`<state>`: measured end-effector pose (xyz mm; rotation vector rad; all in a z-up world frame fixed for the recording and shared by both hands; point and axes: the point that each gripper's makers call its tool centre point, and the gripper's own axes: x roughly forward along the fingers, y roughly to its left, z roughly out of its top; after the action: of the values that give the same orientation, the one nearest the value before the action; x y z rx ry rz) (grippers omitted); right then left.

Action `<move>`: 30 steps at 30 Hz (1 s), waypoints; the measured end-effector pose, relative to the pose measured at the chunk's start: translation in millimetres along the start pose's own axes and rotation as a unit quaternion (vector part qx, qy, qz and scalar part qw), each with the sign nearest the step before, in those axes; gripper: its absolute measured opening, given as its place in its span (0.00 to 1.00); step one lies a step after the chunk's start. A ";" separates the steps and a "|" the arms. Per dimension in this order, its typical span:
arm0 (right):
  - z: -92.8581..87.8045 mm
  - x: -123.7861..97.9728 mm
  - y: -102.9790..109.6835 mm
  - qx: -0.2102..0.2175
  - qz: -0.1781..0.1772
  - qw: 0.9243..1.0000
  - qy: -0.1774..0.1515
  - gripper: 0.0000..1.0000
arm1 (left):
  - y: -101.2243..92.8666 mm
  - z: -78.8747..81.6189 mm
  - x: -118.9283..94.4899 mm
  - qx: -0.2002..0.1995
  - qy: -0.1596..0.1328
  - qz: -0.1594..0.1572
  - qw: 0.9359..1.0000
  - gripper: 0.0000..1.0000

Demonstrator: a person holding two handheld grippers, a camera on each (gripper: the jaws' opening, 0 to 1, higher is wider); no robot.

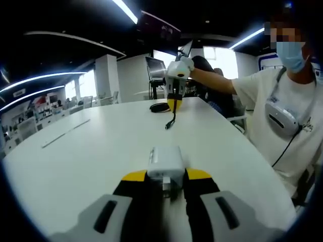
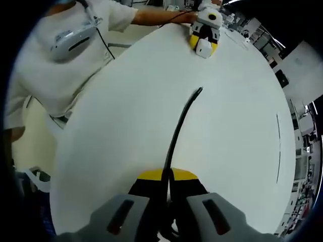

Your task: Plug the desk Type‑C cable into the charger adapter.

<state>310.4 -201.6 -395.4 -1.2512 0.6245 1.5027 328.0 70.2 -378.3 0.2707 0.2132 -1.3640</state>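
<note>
While the left gripper [image 1: 165,182] clamps the white charger adapter [image 1: 165,162] between closed jaws just above the white desk [image 1: 101,151], the right gripper [image 2: 168,187] is closed on the black Type-C cable [image 2: 177,130]. The cable's plug end hangs free over the desk, well apart from the adapter.

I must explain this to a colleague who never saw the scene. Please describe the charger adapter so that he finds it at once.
Start at the large white table. At its near edge the left gripper is shut on the charger adapter, a small white block between yellow-tipped jaws. The black cable held by the right gripper is thin and dark.
</note>
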 end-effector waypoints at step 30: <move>29.7 8.2 -0.4 -0.019 0.000 1.000 -0.021 0.03 | -11.0 1.0 4.7 0.010 -0.011 -0.018 1.000 0.26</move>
<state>300.1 -172.6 -393.3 -1.2456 0.5714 1.5440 318.1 63.5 -379.5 0.2696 0.1863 -1.4039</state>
